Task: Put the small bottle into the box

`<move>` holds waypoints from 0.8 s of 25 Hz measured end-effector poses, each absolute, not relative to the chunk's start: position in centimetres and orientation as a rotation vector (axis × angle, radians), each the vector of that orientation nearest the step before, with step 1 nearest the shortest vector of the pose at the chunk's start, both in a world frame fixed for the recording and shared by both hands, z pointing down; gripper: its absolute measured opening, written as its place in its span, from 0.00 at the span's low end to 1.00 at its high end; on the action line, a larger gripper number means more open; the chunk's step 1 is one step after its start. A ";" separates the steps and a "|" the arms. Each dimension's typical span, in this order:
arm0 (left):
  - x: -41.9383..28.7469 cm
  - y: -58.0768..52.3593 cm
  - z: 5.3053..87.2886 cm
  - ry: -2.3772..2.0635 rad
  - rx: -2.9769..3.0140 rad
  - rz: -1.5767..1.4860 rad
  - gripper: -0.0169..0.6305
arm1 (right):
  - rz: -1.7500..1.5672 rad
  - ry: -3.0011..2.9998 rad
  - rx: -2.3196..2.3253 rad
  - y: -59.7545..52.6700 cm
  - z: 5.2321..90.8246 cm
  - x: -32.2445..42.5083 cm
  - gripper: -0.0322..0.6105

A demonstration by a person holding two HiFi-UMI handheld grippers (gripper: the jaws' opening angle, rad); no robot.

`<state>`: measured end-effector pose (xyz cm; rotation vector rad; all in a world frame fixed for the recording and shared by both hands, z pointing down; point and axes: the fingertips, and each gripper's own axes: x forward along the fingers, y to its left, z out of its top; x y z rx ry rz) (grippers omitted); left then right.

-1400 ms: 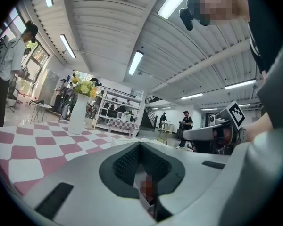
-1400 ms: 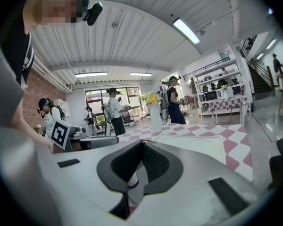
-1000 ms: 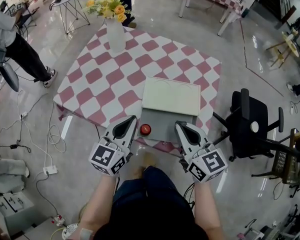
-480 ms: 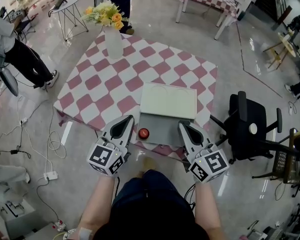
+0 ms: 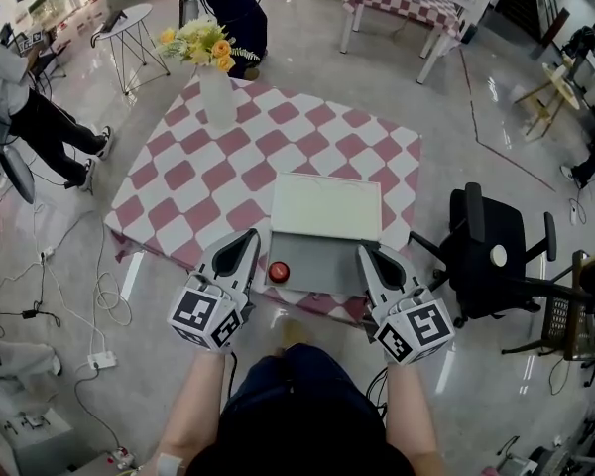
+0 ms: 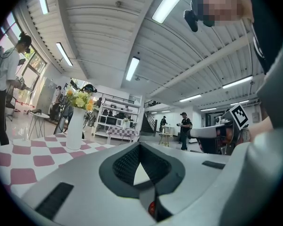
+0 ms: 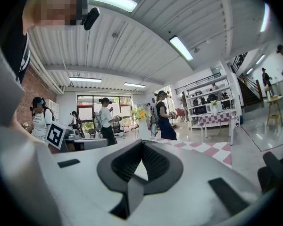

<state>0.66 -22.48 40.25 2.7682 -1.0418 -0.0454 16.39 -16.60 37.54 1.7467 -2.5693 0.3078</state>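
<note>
At the frame's lower centre | left gripper (image 5: pixel 248 238) and right gripper (image 5: pixel 365 253) are hovering, jaws closed on nothing | red-capped small bottle (image 5: pixel 279 272) is standing ungripped at the lower-left corner of the open box (image 5: pixel 322 263), inside or beside unclear | pick and placing seemingly remaining

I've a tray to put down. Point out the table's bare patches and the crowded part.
Bare: the checked cloth between vase and box, plus the left corner and the far right corner. Crowded: the near edge, where box, small bottle, left gripper and right gripper sit close.
</note>
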 end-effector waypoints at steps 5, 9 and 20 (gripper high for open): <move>1.0 -22.7 39.5 -1.044 2.776 -0.066 0.03 | 0.287 -2.558 1.778 -16.4 36.7 17.3 0.06; 1.2 -22.8 38.8 -1.045 2.786 -0.084 0.03 | 0.270 -2.560 1.793 -16.4 36.0 17.7 0.06; 1.7 -22.6 37.2 -1.044 2.799 -0.101 0.03 | 0.251 -2.562 1.819 -16.0 34.6 18.8 0.06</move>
